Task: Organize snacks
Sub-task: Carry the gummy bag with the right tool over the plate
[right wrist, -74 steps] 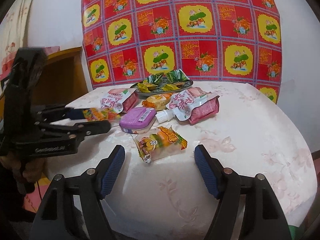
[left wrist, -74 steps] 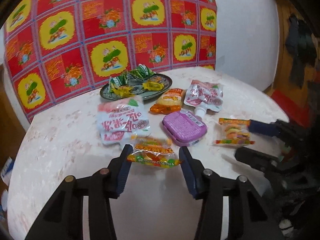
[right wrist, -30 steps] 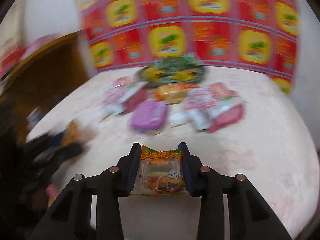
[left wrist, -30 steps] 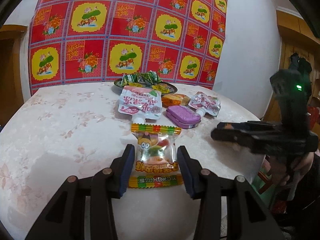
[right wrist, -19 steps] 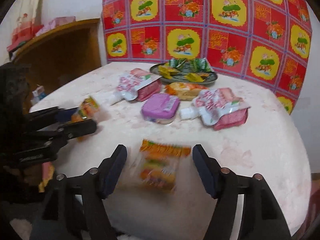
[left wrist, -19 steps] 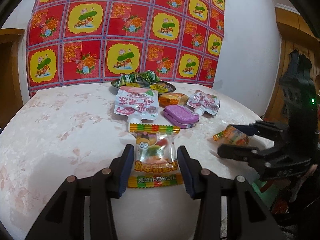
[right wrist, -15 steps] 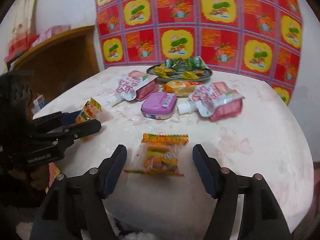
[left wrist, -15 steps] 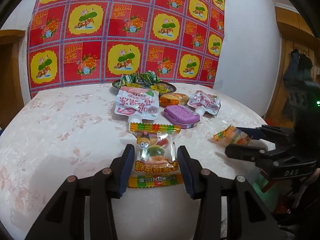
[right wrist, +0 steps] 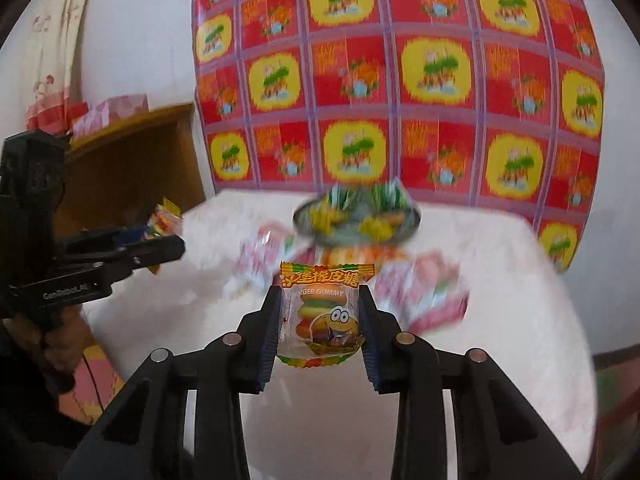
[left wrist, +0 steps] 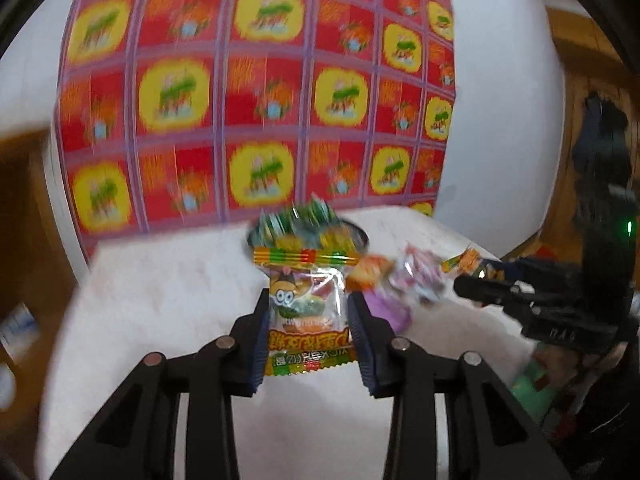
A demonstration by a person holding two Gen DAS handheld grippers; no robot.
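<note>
My left gripper (left wrist: 308, 298) is closing its jaws on a clear gummy packet (left wrist: 306, 332) with a striped top seal; the pads press its sides and it hangs above the white table (left wrist: 160, 300). My right gripper (right wrist: 321, 292) is closing too, pads pinching a burger gummy packet (right wrist: 322, 320) held off the table. Each gripper shows in the other's view: the right gripper (left wrist: 460, 280) at the right, the left gripper (right wrist: 176, 244) at the left. Behind them is a dark plate (right wrist: 414, 216) of green and yellow candies.
Blurred between the grippers and the plate lie an orange packet (left wrist: 370, 270), a pink pouch (left wrist: 416, 276), a purple box (left wrist: 390, 312) and another pink pouch (right wrist: 256, 256). A red and yellow cloth (right wrist: 400, 80) hangs behind. A wooden cabinet (right wrist: 132, 168) stands at the left.
The right gripper's fingers, wide apart around the burger gummy packet on the table, have closed on it and lifted it. The left gripper has risen with its packet.
</note>
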